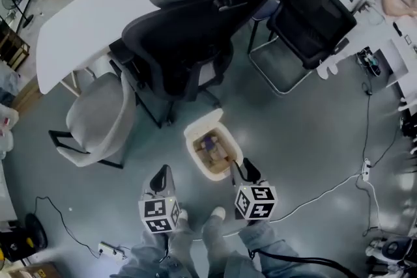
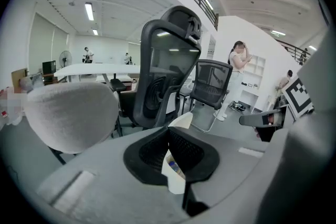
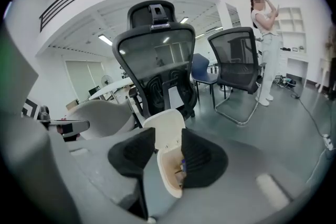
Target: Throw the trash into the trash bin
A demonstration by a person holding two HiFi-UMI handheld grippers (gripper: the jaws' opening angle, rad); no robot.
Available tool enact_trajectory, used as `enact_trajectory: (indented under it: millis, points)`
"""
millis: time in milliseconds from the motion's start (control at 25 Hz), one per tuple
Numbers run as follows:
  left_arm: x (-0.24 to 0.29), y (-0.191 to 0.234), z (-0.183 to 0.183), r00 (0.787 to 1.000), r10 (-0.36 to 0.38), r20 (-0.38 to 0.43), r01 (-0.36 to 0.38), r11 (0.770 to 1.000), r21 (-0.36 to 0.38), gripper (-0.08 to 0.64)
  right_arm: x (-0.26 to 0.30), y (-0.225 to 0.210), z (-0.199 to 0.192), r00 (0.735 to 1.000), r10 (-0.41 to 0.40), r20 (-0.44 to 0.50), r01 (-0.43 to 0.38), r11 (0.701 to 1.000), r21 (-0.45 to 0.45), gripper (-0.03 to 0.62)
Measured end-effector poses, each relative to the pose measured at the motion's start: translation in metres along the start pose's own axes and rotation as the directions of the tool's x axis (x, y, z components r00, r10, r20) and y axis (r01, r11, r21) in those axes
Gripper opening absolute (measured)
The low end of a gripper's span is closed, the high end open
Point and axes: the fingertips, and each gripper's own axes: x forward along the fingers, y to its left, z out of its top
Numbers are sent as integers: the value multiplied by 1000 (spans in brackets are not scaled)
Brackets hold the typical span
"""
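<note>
A cream trash bin (image 1: 210, 154) stands on the grey floor with its lid (image 1: 203, 122) flipped up and several pieces of trash (image 1: 212, 145) inside. My left gripper (image 1: 161, 179) hovers to the bin's near left with its tips together and nothing in them; its own view shows the bin (image 2: 174, 169) through the slit under the left gripper (image 2: 168, 129). My right gripper (image 1: 244, 172) hovers at the bin's near right. The right gripper (image 3: 166, 135) stands open and empty, with the bin (image 3: 167, 173) and its trash (image 3: 181, 166) seen below the gap.
A black high-back office chair (image 1: 186, 36) stands just beyond the bin, a grey padded chair (image 1: 98, 115) to its left and a black mesh chair (image 1: 311, 16) at back right. A white table (image 1: 85, 23) lies behind. A white cable (image 1: 326, 193) crosses the floor at right. The person's shoes (image 1: 217, 212) are below.
</note>
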Motion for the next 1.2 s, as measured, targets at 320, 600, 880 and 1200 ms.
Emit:
enact_trajectory:
  millis: [320,600,880,1200]
  points:
    - [-55,-39,69,996,-81,40,81,997,9,9,-93,5,53,991,-126,36,128,990,-60,5]
    - [-80,-71,141,979,-163,124,153,985,85,9,-139,7,106,977,-163,140,170,985,-40,5]
    - [-82,-51,191,967,-154,205,144,988,65,9,-188,-36,147,935,-263,238,266,964,18,5]
    - [-76,-40,199,965,-145,219,140,989,39,9,-215,-57,148,903,-343,257,327,939,104,5]
